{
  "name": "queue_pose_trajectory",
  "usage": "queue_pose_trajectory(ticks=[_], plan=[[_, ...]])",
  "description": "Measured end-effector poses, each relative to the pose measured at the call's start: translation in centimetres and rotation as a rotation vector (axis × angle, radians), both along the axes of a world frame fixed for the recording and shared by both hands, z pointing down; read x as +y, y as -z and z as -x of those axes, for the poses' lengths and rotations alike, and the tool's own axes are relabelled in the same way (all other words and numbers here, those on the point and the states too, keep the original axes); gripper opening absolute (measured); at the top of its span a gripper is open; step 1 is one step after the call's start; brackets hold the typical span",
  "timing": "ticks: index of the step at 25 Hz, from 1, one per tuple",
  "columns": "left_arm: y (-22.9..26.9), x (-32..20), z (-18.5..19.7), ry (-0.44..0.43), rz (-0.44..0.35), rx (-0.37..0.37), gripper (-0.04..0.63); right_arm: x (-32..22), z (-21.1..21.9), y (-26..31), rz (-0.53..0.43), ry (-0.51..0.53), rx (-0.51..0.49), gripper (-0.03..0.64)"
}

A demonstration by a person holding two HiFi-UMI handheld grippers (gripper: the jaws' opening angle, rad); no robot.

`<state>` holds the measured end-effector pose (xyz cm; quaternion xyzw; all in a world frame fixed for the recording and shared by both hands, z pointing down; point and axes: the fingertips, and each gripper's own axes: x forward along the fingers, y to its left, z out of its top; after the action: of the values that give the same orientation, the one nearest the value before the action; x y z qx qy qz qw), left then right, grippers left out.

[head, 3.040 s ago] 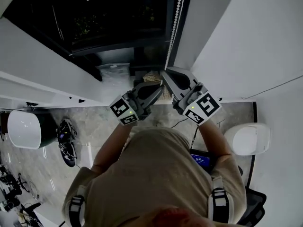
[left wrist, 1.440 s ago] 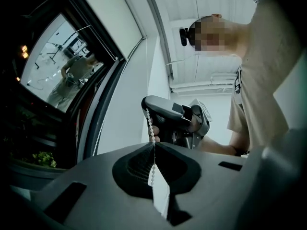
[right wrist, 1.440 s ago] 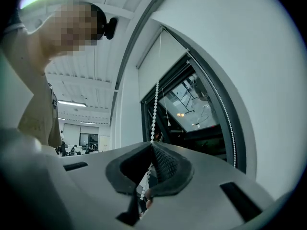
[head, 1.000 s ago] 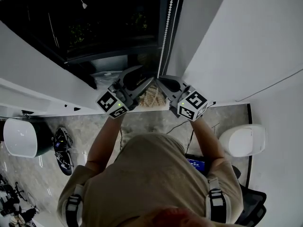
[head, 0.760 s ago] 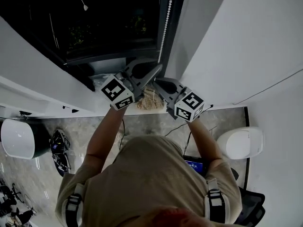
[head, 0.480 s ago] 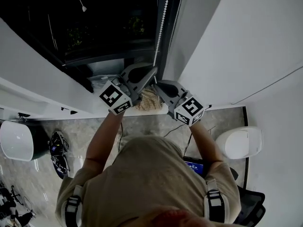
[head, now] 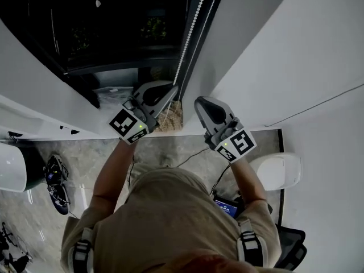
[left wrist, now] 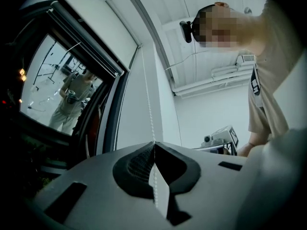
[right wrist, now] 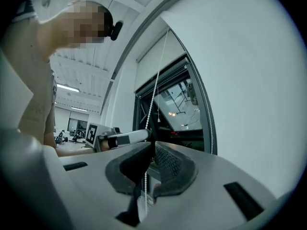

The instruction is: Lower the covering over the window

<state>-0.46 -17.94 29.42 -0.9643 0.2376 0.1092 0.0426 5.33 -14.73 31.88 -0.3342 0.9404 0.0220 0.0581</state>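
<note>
Head view shows the window (head: 114, 21) glass dark and bare, so the covering looks hardly lowered, if at all. Just beside the frame hangs the bead chain (head: 186, 41). On it the left gripper (left wrist: 154, 143) is clamped shut, and the right gripper (right wrist: 152, 143) is likewise closed on the chain. Nearly all the pulling seems left to do.

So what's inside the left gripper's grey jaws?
A thin white beaded cord, pinched by the shut left gripper. The bit squeezed right between the touching tips is covered, so it can't be seen.
</note>
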Motion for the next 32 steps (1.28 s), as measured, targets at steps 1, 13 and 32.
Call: queue_pose_trajectory(ticks=[1,13,32], plan=[[-0.3,0.1,0.1,-0.003,0.003,0.004,0.017,0.1,0.1,0.1,-0.003,0.005,0.012,0.012],[-0.3,0.6,4.0,-0.076,-0.009,0.035,0.018,1.3,4.2,3.4,-0.058,-0.07,0.016,0.012],[0.0,0.4,7.8,-0.258,-0.01,0.044,0.018,0.3,8.2,6.9,-0.101,-0.354,0.017,0.012]])
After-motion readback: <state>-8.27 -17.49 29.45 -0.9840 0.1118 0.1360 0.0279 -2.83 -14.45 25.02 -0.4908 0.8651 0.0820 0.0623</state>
